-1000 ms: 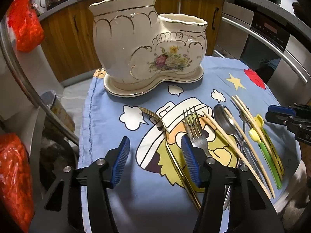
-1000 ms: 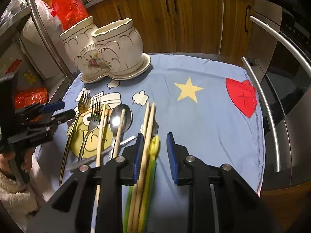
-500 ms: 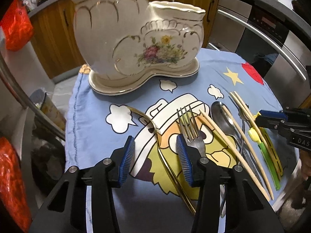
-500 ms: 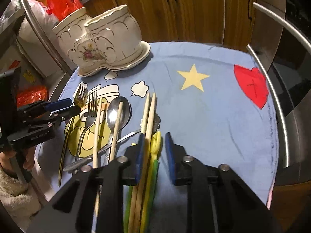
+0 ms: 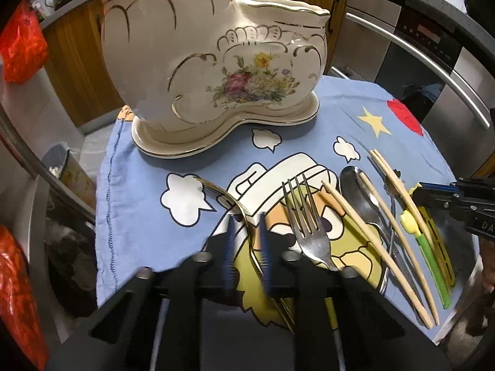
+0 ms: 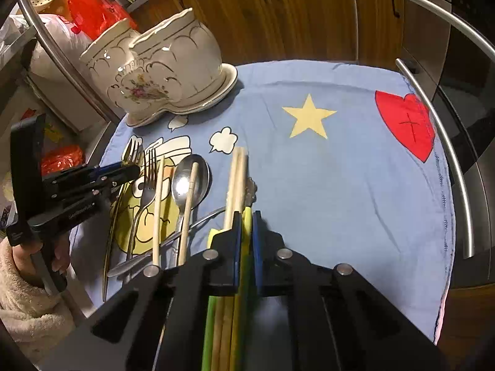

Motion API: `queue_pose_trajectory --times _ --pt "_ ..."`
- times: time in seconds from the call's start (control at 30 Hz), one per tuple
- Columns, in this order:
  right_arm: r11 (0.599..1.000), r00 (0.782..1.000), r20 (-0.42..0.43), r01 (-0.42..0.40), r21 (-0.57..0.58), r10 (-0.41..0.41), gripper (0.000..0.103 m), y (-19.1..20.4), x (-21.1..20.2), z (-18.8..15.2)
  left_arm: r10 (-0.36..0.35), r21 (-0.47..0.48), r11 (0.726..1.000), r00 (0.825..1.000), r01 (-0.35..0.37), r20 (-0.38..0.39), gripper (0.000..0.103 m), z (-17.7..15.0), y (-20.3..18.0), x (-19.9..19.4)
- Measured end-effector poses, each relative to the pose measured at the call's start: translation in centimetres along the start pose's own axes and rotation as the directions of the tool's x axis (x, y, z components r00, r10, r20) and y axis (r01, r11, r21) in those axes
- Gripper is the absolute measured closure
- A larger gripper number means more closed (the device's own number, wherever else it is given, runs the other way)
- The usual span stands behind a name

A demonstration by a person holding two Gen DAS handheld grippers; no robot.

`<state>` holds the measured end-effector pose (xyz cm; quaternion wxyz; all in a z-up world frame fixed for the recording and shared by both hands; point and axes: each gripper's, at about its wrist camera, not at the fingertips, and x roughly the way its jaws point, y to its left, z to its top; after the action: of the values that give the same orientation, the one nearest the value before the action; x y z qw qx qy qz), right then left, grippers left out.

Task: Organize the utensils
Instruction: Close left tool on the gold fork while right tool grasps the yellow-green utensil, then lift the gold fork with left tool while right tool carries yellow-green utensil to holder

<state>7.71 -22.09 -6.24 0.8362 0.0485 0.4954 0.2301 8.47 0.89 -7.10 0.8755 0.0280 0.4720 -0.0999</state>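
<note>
A cream boot-shaped ceramic holder (image 5: 213, 71) with two openings stands at the back of the blue cartoon cloth (image 5: 312, 117); it also shows in the right wrist view (image 6: 161, 71). My left gripper (image 5: 246, 232) is closing around the gold fork (image 5: 216, 190), with blurred pads. A silver fork (image 5: 304, 225), a spoon (image 5: 359, 191) and wooden chopsticks (image 5: 371, 241) lie to its right. My right gripper (image 6: 246, 219) is closed on a yellow-green utensil (image 6: 246, 247) beside a chopstick pair (image 6: 236, 179). The left gripper shows in the right wrist view (image 6: 123, 170).
A steel rail (image 6: 439, 142) curves along the table's right edge. Wooden cabinets (image 6: 294, 9) stand behind. Red bags (image 5: 21, 46) hang at left. A second pair of chopsticks (image 6: 173, 204) lies across the spoon (image 6: 188, 179).
Both grippers have narrowed. The left one moved forward and closed around the gold fork. The right one lowered and closed on the yellow-green utensil.
</note>
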Motion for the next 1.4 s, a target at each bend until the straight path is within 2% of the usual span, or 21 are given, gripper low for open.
queue_pose_trajectory --times 0.2,0.5,0.7,0.9,1.2,1.27,1.4 --pt "1.000 0.999 0.048 -0.004 -0.005 0.004 0.097 0.1 -1.4 0.1 -0.029 -0.009 1.000 0.999 0.030 0.035 0.098 -0.2 0.2 -0.9" --pt "1.000 0.989 0.146 -0.014 -0.007 0.015 0.097 0.4 -4.1 0.7 -0.044 -0.010 0.999 0.992 0.046 0.119 0.099 -0.3 0.6 -4.4" --pt "0.999 0.976 0.216 0.000 -0.048 0.010 0.097 1.7 -5.9 1.2 -0.051 0.006 0.999 0.979 0.051 0.197 0.099 -0.2 0.4 -7.5" --pt "0.993 0.953 0.303 0.036 -0.113 0.000 0.097 3.6 -7.6 1.5 -0.062 0.014 0.998 0.955 0.061 0.290 0.099 -0.2 0.4 -11.1" --pt "0.988 0.937 0.350 0.045 -0.148 0.010 0.097 5.3 -8.8 2.0 -0.053 0.021 0.999 0.908 0.049 0.416 0.099 0.3 0.3 -15.7" --pt "0.987 0.931 0.365 0.046 -0.151 0.013 0.097 5.6 -9.0 2.3 -0.040 0.026 0.999 0.894 0.031 0.447 0.099 0.6 0.3 -16.6" --pt "0.982 0.912 0.410 0.069 -0.173 0.008 0.097 6.7 -9.9 3.4 -0.021 0.048 0.999 0.878 -0.002 0.479 0.099 1.7 0.2 -17.9"
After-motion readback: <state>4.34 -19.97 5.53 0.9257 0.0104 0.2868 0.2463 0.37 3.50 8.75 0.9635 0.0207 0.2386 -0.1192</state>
